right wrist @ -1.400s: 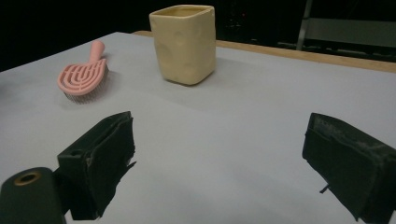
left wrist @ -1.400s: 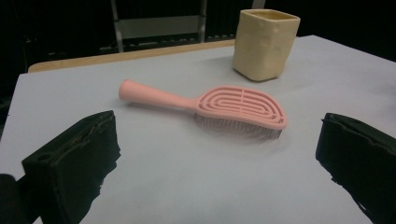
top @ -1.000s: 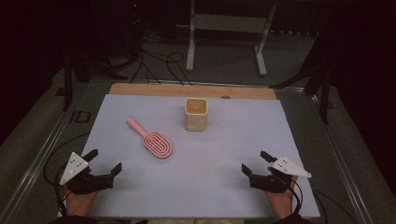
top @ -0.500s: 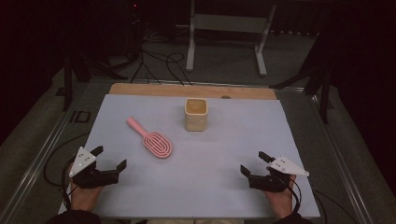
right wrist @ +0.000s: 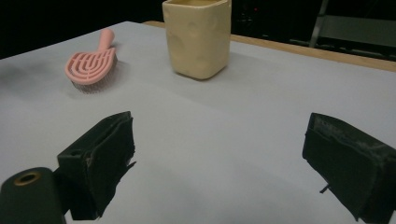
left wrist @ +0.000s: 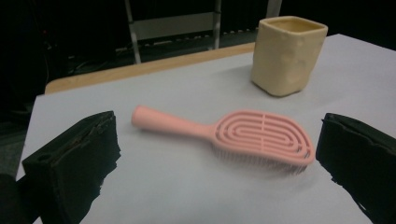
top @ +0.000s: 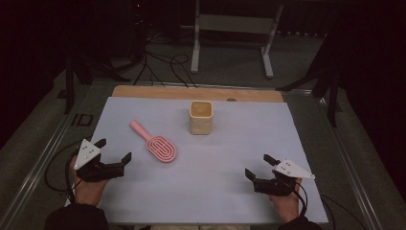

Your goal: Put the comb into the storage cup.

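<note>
High view: the pink hairbrush (top: 154,143) is seen lying flat left of the frame's centre on the pale blue mat (top: 215,191), its handle pointed toward the upper left. The cream cup (top: 201,117) is set upright just above centre, apart from the brush. The left gripper (top: 113,151) is held at the lower left with its jaws spread wide and nothing between them; the brush head is found just to its right, not touched. The right gripper (top: 259,166) is held at the lower right, its jaws likewise parted wide and empty.

In the left gripper view, the brush (left wrist: 243,135) is framed between the two black jaws, bristles down, with the cup (left wrist: 288,53) at the upper right.
</note>
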Demonstrator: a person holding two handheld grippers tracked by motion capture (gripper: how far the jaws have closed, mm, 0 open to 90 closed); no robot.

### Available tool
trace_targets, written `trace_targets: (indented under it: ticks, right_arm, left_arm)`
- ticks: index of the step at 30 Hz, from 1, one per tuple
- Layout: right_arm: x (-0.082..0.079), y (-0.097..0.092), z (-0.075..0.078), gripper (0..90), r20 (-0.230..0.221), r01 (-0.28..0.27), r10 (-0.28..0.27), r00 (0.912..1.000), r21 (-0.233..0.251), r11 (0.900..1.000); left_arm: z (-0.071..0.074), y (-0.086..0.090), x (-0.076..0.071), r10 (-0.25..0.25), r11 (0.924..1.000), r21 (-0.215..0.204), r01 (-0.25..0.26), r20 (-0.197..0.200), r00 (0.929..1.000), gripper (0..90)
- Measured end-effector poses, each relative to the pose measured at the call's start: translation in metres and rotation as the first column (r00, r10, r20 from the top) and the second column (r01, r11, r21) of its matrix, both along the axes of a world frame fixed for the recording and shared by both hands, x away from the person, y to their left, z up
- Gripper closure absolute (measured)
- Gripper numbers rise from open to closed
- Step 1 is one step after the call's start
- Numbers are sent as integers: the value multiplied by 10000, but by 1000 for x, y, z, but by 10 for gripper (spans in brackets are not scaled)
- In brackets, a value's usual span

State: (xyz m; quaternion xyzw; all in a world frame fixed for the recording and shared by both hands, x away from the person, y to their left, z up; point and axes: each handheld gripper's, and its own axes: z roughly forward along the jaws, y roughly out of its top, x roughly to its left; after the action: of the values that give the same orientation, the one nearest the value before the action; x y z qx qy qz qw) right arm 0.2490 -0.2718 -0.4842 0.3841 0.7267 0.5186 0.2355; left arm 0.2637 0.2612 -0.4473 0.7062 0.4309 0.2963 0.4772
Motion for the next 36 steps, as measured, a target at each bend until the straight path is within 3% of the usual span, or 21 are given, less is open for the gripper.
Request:
trace_targets:
  ticks: [8, 10, 23, 27, 36]
  right_arm:
    - [-4, -3, 0, 90, -5, 54, -54, 10000, 235, 9997]
    - [-4, -6, -3, 90, -86, 69, -67, 9999, 270, 9996]
    - [-6, -4, -2, 90, -151, 60, -56, 9999, 270, 9996]
    - [-6, -3, -2, 90, -118, 13, -10, 9999, 264, 9997]
    - [-8, 1, -1, 90, 11, -44, 44, 10000, 146, 9999]
  left_arm:
    - [12, -3, 15, -34, 9981, 609, 40, -94, 10000, 0]
    - [14, -5, 25, 4, 9968, 795, 10, -179, 9998, 0]
    - [25, -12, 55, -122, 9924, 1222, 148, -216, 9997, 7]
    - [28, -13, 66, -59, 9913, 1312, 102, -333, 9994, 8]
    - [26, -18, 96, 355, 9879, 1540, -196, -1015, 9942, 9]
